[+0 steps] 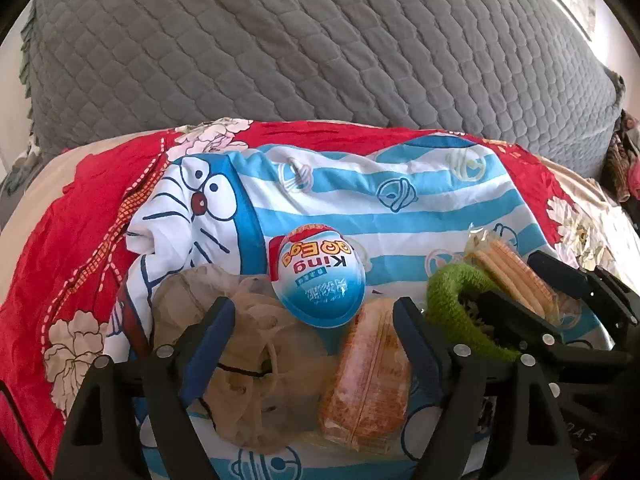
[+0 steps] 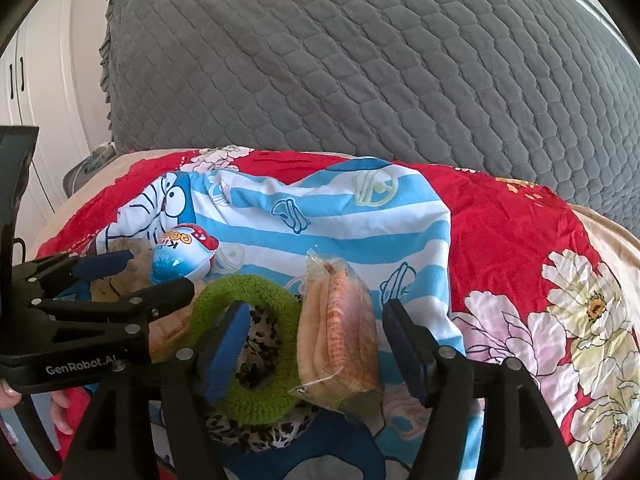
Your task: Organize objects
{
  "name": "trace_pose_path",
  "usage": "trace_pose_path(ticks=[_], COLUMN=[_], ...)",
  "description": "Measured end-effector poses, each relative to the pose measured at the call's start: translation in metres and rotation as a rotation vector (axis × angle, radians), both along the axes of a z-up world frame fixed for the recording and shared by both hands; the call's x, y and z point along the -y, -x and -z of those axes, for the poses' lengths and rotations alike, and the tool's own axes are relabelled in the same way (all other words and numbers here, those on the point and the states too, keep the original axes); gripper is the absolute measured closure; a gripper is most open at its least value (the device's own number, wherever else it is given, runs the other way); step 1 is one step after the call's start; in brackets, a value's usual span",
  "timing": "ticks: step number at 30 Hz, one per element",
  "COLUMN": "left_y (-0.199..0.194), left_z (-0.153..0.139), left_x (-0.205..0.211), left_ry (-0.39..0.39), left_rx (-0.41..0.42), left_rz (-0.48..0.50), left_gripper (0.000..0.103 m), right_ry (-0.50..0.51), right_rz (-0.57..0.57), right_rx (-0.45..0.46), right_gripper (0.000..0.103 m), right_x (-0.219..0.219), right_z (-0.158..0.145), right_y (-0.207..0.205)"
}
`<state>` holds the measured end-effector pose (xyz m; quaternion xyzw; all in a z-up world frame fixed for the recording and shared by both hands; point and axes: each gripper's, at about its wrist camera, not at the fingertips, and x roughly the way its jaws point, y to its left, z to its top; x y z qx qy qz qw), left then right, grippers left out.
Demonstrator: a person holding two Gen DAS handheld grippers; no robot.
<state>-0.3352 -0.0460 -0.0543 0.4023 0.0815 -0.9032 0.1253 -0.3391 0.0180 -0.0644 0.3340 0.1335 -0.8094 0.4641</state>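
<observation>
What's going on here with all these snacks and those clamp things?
A person holds a two-finger gripper in each hand over a cartoon cloth strewn with small items. The left gripper stands open around a wrapped orange snack, beside a toy egg and a crumpled bag. The right gripper stands open around a biscuit packet, next to a green ring. Nothing is gripped.

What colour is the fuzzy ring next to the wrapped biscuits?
Bright green. The fuzzy ring shows best in the right wrist view, beside the wrapped biscuits.
</observation>
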Motion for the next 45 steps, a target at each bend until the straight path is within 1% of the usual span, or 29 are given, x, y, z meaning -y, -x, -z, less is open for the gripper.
trace_pose_path(ticks=[8, 16, 17, 19, 22, 25, 43, 45], left_y=[-0.002, -0.005, -0.006, -0.008, -0.01, -0.009, -0.021, -0.024], left_z=[0.0, -0.004, -0.005, -0.007, -0.009, -0.009, -0.008, -0.009], left_x=[-0.002, 0.003, 0.004, 0.004, 0.005, 0.004, 0.003, 0.003], left_ry=[0.021, -0.003, -0.005, -0.006, -0.012, -0.012, -0.013, -0.014], left_rx=[0.006, -0.008, -0.011, -0.029, -0.046, -0.041, -0.027, -0.025], left_rz=[0.003, -0.011, -0.013, -0.017, -0.022, -0.021, -0.023, -0.024], left_gripper=[0.02, 0.019, 0.018, 0.009, 0.009, 0.009, 0.009, 0.009], right_ry=[0.023, 0.037, 0.038, 0.041, 0.044, 0.051, 0.07, 0.076], right_rz=[-0.008, -0.011, -0.011, -0.011, -0.008, -0.007, -0.005, -0.001], right_rx=[0.011, 0.016, 0.016, 0.015, 0.015, 0.014, 0.004, 0.001], right_gripper=[0.033, 0.033, 0.033, 0.032, 0.032, 0.03, 0.03, 0.028], right_x=[-0.003, -0.004, -0.005, -0.005, -0.007, -0.007, -0.011, -0.014], right_z=[-0.004, -0.007, -0.007, -0.008, -0.009, -0.01, -0.018, -0.02], right_y=[-0.001, -0.002, -0.002, -0.003, -0.003, -0.003, -0.007, -0.009])
